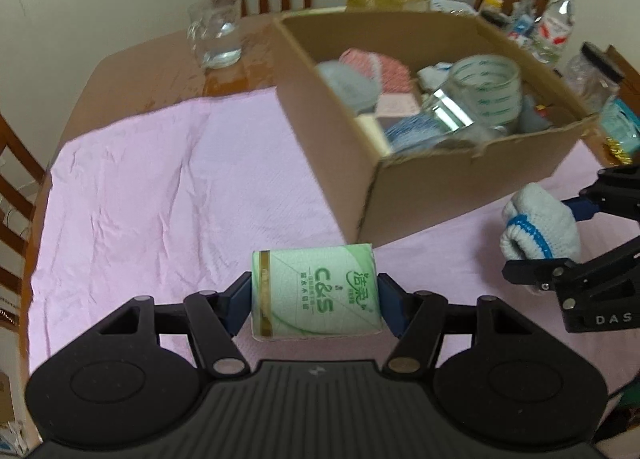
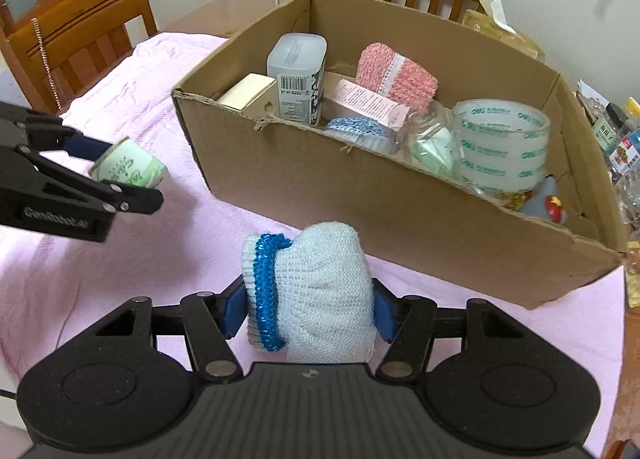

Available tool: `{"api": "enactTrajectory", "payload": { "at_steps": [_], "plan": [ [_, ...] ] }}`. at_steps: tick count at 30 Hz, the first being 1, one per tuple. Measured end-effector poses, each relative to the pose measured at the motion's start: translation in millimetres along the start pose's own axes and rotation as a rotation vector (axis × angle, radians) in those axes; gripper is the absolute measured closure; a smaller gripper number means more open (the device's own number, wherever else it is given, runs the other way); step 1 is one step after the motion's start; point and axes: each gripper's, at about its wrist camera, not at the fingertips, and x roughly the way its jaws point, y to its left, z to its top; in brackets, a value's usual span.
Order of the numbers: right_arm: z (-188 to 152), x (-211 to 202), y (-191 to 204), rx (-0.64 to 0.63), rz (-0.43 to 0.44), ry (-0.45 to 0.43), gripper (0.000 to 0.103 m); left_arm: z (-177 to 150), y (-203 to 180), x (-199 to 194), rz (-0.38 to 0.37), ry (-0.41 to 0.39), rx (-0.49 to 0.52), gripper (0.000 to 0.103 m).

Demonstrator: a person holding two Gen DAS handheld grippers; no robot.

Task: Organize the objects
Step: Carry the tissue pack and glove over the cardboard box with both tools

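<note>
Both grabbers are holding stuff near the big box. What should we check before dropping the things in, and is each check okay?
1. Left gripper has its pads pressed on both ends of the green tissue pack: ok.
2. Right gripper squeezes the rolled white glove from both sides: ok.
3. Both items are off the pink cloth: cannot tell.
4. Cardboard box is open on top: ok.
5. Free room inside: tape roll, grey tin and pink sponge crowd it; bare floor shows only near the far wall: cannot tell.
6. The two grippers are apart, not touching: ok.
</note>
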Motion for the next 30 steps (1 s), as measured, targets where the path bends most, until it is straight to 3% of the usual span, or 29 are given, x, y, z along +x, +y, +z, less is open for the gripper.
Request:
{"api": "enactTrajectory", "payload": {
  "at_steps": [8,14,23,30],
  "plan": [
    [0,-45,-8,-0.020,-0.009,-0.037,0.037,35,-15,-40,-0.049,-0.099,0.019,0.039],
    [12,-79,-18,-0.048,-0.036,-0.115,0.037,78,-33,-49,-0.053,-0.178,0.075,0.039],
    [45,-91,-51,-0.050,-0.106,-0.187,0.037,141,-52,-27,-0.092,-0.215,0.115,0.039],
    [66,-77,-74,-0.036,-0.120,-0.192,0.037,169,-56,-1,-0.099,-0.203,0.108,0.039]
  ]
}}
